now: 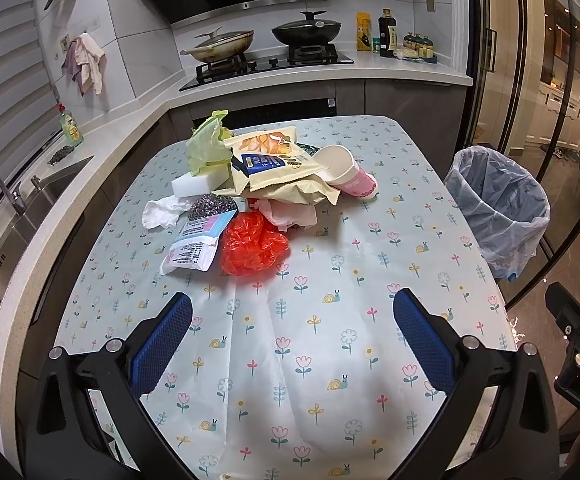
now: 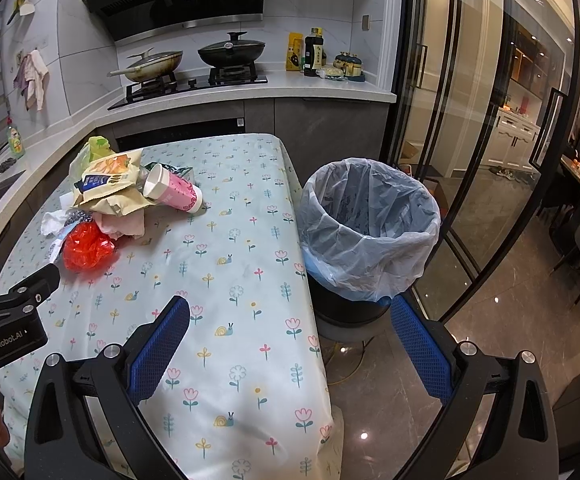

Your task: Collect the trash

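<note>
Legible markings are few. In the right wrist view, the black body of the left hand-held gripper carries "GenRobot.AI" in white. In the left wrist view, the right hand-held gripper shows the partial letters "DAS". Print on the snack bag and white packet is unreadable.

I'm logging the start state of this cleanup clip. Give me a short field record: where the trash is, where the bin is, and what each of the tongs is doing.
trash location: piled at the far left of the table
pile items: snack bag, paper cup on its side, red plastic bag, white tissue
bin: lined trash bin on the floor, beside the table's right edge
bin contents: none visible
left tongs: open, holding nothing, above the table
right tongs: open, holding nothing, over the table's right edge
</note>
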Motion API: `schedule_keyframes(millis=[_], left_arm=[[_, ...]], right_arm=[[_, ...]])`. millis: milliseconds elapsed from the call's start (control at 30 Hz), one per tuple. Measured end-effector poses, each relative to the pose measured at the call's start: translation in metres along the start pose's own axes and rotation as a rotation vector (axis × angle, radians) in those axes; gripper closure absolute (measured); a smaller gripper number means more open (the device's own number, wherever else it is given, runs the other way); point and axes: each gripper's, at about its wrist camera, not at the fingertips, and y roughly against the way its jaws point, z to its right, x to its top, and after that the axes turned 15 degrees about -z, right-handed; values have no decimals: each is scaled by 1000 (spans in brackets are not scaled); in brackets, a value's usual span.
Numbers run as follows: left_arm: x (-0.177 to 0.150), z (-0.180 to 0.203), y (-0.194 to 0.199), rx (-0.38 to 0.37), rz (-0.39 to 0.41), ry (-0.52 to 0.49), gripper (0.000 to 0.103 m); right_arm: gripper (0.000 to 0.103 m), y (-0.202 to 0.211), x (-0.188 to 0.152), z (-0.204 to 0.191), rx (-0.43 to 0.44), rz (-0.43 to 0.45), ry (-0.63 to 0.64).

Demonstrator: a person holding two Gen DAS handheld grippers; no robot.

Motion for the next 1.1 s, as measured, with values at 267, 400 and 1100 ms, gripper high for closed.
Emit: schedule_keyframes(millis=[267,400,1100], left_arm=[[-1,0,0,-1,-2,-2,7],[-1,0,0,-2,-3,-2,7],[-1,2,1,-4,3,-1,7]], right_arm=[[7,-1,-1,0,0,0,1],[7,-1,-1,0,0,0,2],[7,0,-3,2,2,-1,0]])
